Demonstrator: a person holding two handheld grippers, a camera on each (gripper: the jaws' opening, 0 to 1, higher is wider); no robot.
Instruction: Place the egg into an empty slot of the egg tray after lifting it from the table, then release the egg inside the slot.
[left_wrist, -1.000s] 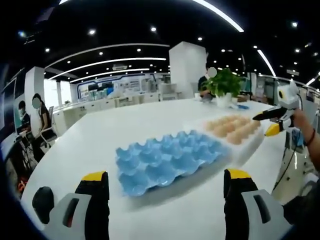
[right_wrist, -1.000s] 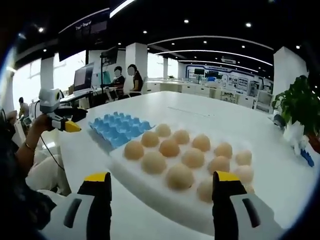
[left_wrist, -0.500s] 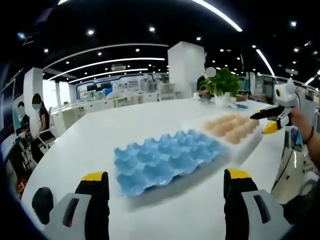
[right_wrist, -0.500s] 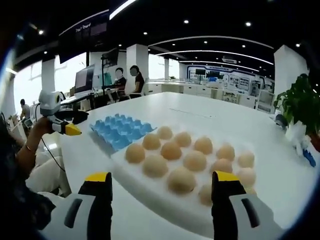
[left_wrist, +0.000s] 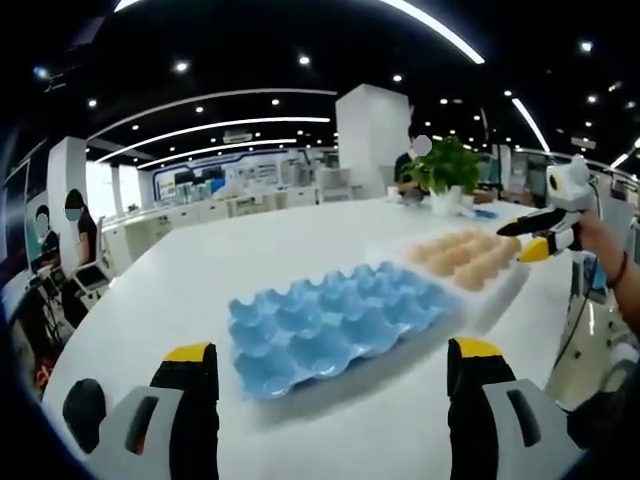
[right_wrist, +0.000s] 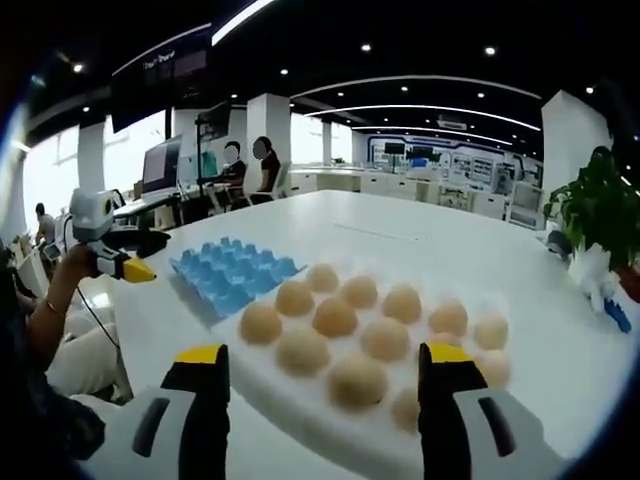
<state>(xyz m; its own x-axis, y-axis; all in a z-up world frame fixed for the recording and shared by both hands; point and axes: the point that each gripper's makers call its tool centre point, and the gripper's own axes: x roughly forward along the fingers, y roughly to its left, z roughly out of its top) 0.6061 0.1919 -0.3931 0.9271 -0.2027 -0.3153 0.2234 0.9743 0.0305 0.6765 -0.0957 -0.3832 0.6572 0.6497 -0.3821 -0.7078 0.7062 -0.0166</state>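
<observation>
1. Left tool (left_wrist: 333, 365): jaws apart, nothing between them, held over the white surface (left_wrist: 200, 270).
2. Blue egg tray (left_wrist: 335, 318): on the surface ahead of the left tool, all slots bare.
3. Right tool (right_wrist: 320, 372): jaws apart, holding nothing.
4. Eggs (right_wrist: 334, 316): on a white tray (right_wrist: 300, 395) touching the blue tray's end.
5. Potted plant (left_wrist: 447, 170): far edge.

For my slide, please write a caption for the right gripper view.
Open right tool approaching eggs on white tray, blue tray beyond.
</observation>
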